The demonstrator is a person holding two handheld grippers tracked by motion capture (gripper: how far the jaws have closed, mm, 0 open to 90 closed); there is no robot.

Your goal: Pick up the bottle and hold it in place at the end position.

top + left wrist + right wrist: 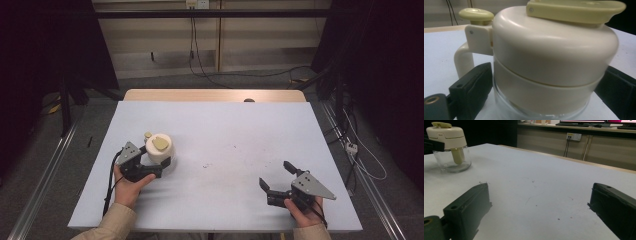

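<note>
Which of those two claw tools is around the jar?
The left gripper: its fingers sit either side of the cream-lidded glass jar. The right gripper is open over bare table.

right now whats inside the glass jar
Through the clear glass of the jar a pale yellow stem hangs from the cream lid. No other contents show; the lid hides the upper part.

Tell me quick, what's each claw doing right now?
Left claw: jaws either side of the jar; whether they grip it cannot be told.
Right claw: open, holding nothing.
</note>
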